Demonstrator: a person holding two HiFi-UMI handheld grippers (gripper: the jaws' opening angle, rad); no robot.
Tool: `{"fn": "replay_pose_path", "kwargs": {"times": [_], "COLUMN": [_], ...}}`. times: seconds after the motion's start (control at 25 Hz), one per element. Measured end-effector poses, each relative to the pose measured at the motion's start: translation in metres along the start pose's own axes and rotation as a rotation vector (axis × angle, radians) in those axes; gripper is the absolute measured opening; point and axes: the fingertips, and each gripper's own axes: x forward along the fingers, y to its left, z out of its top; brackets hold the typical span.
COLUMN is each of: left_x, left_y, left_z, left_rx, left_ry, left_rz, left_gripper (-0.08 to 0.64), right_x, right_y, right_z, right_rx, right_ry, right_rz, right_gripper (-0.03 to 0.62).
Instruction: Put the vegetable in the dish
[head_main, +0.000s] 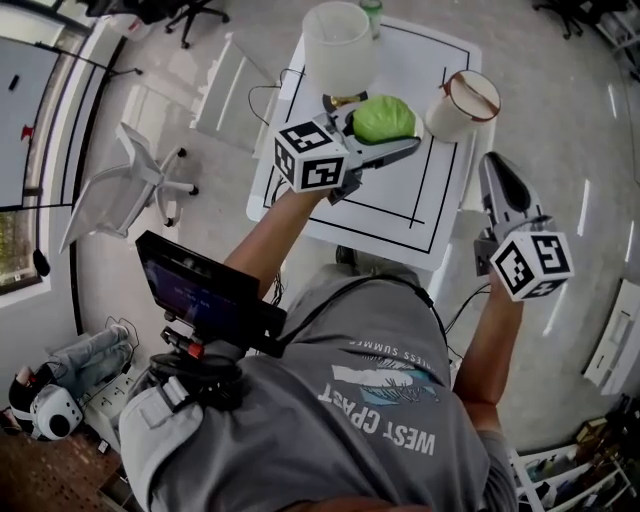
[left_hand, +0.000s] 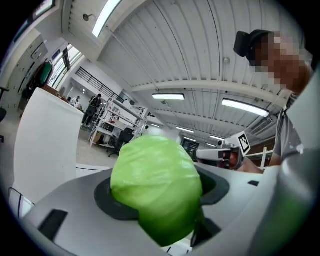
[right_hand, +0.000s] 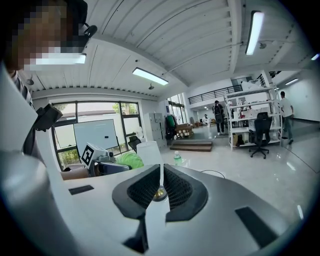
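A round light-green vegetable (head_main: 384, 118) hangs above the white table (head_main: 400, 215), held in my left gripper (head_main: 388, 132). In the left gripper view the vegetable (left_hand: 156, 187) fills the space between the grey jaws, and the pads press on both of its sides. A white dish with a brown rim (head_main: 462, 103) stands tilted just right of the vegetable. My right gripper (head_main: 492, 166) hovers off the table's right edge, its jaws pressed together with nothing between them (right_hand: 160, 175). From there the vegetable (right_hand: 129, 160) shows far off to the left.
A tall translucent white bin (head_main: 340, 45) stands at the table's far side, just behind the left gripper, with a green-capped bottle (head_main: 372, 12) beyond it. Black lines mark the tabletop. A white chair (head_main: 130, 185) stands on the floor to the left.
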Motion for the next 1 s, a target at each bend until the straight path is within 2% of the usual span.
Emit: {"fn": "replay_pose_path", "kwargs": {"times": [0.6, 1.0], "left_x": [0.041, 0.076], "left_y": [0.066, 0.116], "left_z": [-0.058, -0.12], "left_rx": [-0.118, -0.206], "left_ry": [0.133, 0.224], "left_rz": [0.039, 0.068], "left_gripper": [0.302, 0.302], "right_x": [0.012, 0.023], "right_y": [-0.044, -0.086], "right_z": [-0.025, -0.055], "right_rx": [0.04, 0.071], "right_ry": [0.064, 0.094], "right_rz": [-0.021, -0.035], "right_gripper": [0.012, 0.012]}}
